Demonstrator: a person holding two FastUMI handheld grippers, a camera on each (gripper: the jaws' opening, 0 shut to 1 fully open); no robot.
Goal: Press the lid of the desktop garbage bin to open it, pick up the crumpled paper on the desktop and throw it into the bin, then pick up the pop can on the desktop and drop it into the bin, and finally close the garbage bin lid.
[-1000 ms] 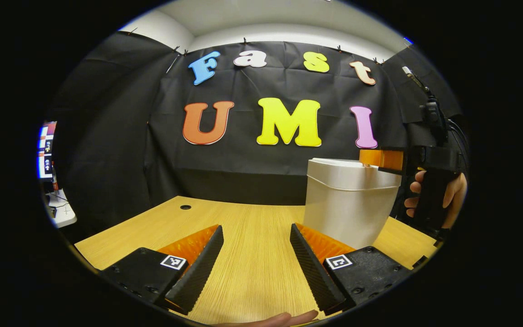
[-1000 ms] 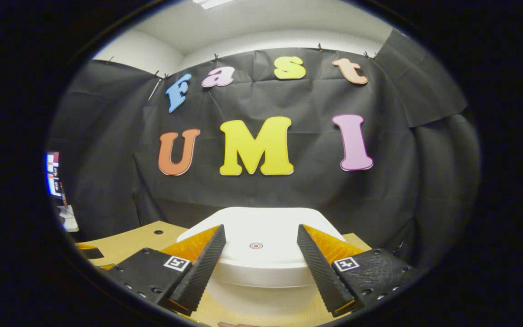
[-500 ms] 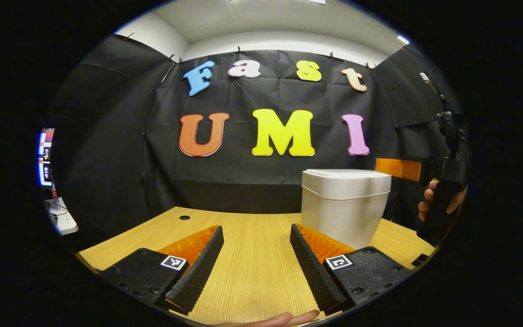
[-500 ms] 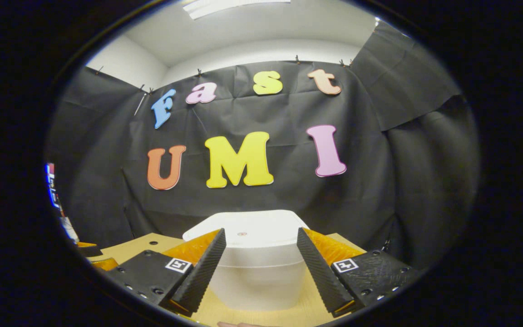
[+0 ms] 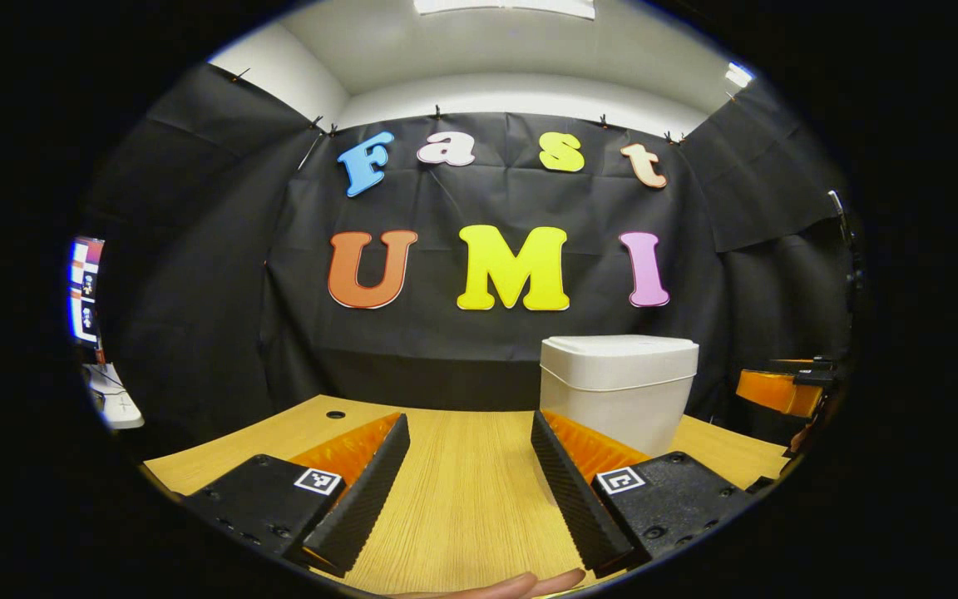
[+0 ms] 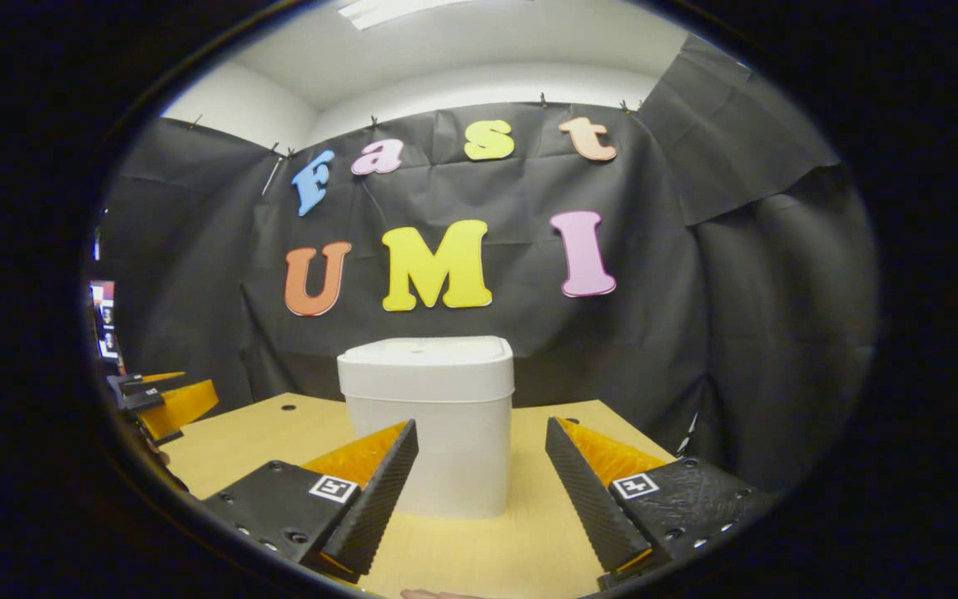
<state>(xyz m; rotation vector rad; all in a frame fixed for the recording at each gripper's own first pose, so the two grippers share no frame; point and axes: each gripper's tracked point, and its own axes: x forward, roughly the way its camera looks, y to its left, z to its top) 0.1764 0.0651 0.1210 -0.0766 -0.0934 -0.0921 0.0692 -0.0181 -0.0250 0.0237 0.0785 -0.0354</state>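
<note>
1. Stood lid-closed on the wooden bench (image 6: 529, 532): white garbage bin (image 6: 429, 416).
2. Hovered low, jaws apart and empty: right hand-held gripper (image 6: 481, 487), left hand-held gripper (image 5: 469, 491).
3. Hung behind: black cloth wall (image 6: 695, 333).

The bin (image 6: 429, 424) stands on the desk (image 6: 529, 532) before the back wall, its lid (image 6: 425, 353) on top. In the left gripper view it stands right of centre (image 5: 616, 391), behind the right finger (image 5: 570, 491).

Nothing readable apart from square coded tags on the left gripper (image 5: 466, 491) and right gripper (image 6: 481, 491).
</note>
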